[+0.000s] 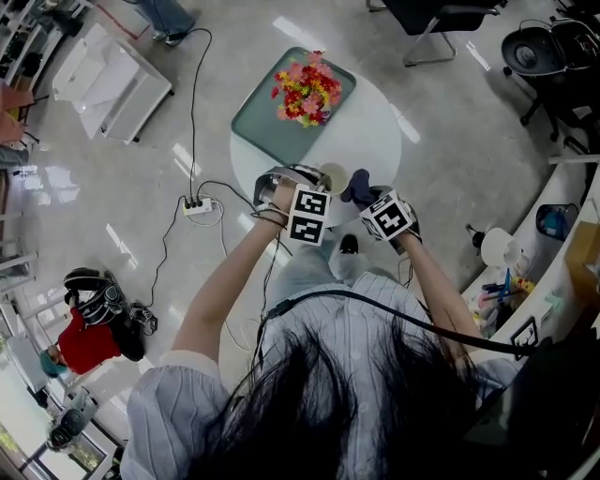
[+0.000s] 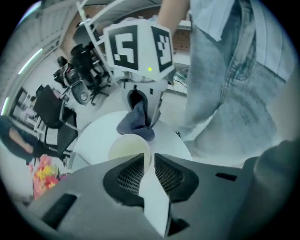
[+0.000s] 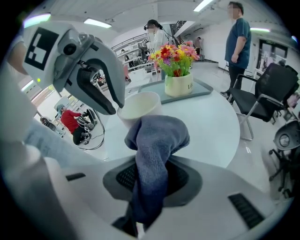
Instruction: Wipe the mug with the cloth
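Though cloth (image 3: 157, 140) is blue-grey, mug (image 3: 139, 106) is cream.

Left gripper (image 2: 149, 161) in foreground, jaws clamped on near wall of cream mug (image 2: 123, 149). Beyond mug, right gripper (image 2: 142, 108) with marker cube points down, pinching blue-grey cloth (image 2: 135, 125). Cloth's lower end meets mug's far rim. White round table (image 2: 96, 136) beneath. Person's jeans (image 2: 225, 93) at right. Flowers (image 2: 44, 171) at lower left.

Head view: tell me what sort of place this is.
Probably an open office or lab workspace: a black office chair on a polished floor, a power strip lying there, and a round white table holding flowers.
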{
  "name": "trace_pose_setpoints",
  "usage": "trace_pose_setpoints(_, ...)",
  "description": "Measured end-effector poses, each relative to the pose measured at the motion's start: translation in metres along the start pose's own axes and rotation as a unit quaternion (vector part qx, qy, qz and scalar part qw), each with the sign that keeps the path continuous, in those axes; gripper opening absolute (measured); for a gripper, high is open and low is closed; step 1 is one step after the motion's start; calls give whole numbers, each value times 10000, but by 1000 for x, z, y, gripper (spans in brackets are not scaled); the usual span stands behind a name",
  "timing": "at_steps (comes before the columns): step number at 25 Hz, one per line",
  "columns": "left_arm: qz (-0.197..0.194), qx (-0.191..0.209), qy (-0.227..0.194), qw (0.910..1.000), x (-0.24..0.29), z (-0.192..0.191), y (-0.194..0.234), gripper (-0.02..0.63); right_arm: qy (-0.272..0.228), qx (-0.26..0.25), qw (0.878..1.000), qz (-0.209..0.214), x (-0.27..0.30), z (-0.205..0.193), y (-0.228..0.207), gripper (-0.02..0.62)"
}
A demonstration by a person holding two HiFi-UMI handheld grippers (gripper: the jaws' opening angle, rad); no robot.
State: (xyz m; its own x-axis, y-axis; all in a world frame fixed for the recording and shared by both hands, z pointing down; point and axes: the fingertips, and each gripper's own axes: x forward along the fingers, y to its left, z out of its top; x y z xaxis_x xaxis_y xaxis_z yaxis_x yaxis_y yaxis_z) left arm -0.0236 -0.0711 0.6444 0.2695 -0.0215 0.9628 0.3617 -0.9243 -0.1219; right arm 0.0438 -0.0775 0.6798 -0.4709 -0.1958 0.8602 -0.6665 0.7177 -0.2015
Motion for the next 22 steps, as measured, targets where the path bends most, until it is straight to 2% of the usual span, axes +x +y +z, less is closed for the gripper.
trace_pose_setpoints(2, 226, -889, -264, 9954, -7, 7, 5, 51, -29, 98, 9999, 20, 1, 0, 1, 101)
trace_pose_setpoints(5, 505, -2029, -669, 9756, -10, 18, 10, 51, -60, 241, 9997, 50, 3, 1, 3, 101)
trace_pose_setpoints(7, 623, -2527, -729, 9628, -4, 21, 12, 51, -68, 279, 9996, 59, 3, 0, 3, 101)
trace_pose_setpoints(9, 673, -2814, -732, 9544, 4, 24, 11, 51, -76, 305, 9995, 67, 3, -2, 4, 101)
trace_pose_setpoints(11, 701, -2973, -789, 9489, 9, 27, 10, 51, -94, 349, 9993, 84, 3, -3, 5, 101)
trace_pose_setpoints(13, 809, -3018, -738, 9471, 14, 27, 14, 51, -103, 400, 9991, 98, 4, -4, 5, 101)
trace_pose_setpoints(15, 874, -2905, -581, 9511, 17, 24, 16, 51, -101, 419, 9990, 108, 3, -4, 5, 101)
trace_pose_setpoints(18, 871, -2560, -325, 9622, 21, 19, 15, 49, -85, 394, 9991, 123, 4, -3, 6, 101)
trace_pose_setpoints(22, 737, -2368, -351, 9681, 22, 18, 15, 49, -74, 358, 9992, 131, 4, -2, 4, 101)
